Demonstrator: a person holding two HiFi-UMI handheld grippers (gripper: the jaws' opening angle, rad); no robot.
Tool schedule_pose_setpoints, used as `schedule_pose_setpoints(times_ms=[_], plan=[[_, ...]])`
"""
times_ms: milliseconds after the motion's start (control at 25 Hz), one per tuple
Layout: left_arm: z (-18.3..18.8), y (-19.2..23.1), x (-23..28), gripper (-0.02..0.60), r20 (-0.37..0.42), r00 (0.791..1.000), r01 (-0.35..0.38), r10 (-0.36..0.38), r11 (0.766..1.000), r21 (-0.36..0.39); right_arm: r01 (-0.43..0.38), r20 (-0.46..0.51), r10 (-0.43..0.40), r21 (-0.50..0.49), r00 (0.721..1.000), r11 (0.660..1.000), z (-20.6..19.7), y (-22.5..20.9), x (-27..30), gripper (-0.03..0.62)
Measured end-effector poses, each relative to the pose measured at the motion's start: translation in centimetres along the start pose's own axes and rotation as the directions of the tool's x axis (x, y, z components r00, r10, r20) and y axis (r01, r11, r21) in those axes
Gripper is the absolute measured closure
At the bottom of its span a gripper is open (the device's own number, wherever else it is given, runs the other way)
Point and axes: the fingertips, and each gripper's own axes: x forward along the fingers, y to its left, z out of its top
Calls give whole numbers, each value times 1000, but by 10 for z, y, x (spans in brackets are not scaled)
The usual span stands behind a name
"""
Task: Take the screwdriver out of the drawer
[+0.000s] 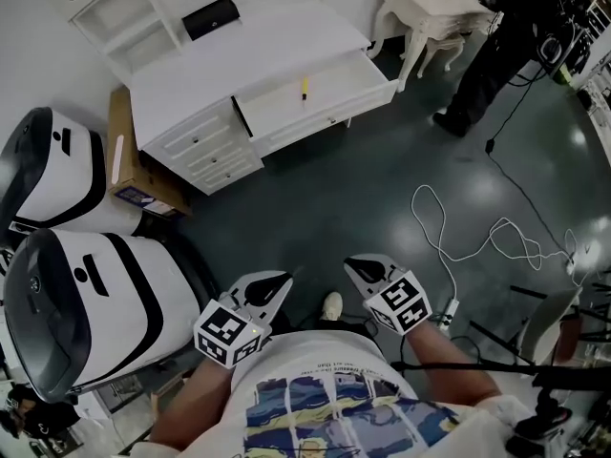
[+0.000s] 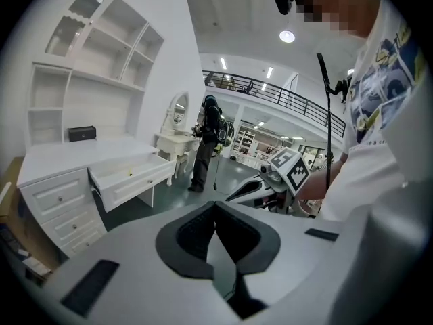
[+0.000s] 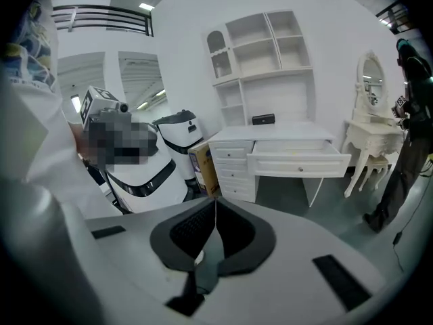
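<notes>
A small yellow-handled screwdriver (image 1: 304, 88) lies in the open drawer (image 1: 325, 103) of the white desk (image 1: 220, 65), far across the dark floor. Both grippers are held close to my body, well short of the desk. My left gripper (image 1: 283, 279) is shut with nothing between its jaws; in the left gripper view its tips (image 2: 215, 204) meet, and the drawer (image 2: 132, 176) shows far off at the left. My right gripper (image 1: 351, 264) is also shut and empty. In the right gripper view its tips (image 3: 215, 200) touch, with the open drawer (image 3: 298, 161) beyond.
Two white robot shells (image 1: 67, 294) stand at the left, beside a cardboard box (image 1: 129, 165) next to the desk. A black box (image 1: 210, 17) sits on the desktop. A person in dark clothes (image 1: 501, 46) stands by a cream vanity table (image 1: 430, 12). White cable (image 1: 458, 241) loops on the floor.
</notes>
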Motion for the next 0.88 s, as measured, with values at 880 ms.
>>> schedule_pose_setpoints(times_ms=[880], plan=[[83, 240, 12, 566, 24, 982, 184, -187, 980, 71, 237, -40, -234, 173, 971, 956, 140, -100, 170, 477]])
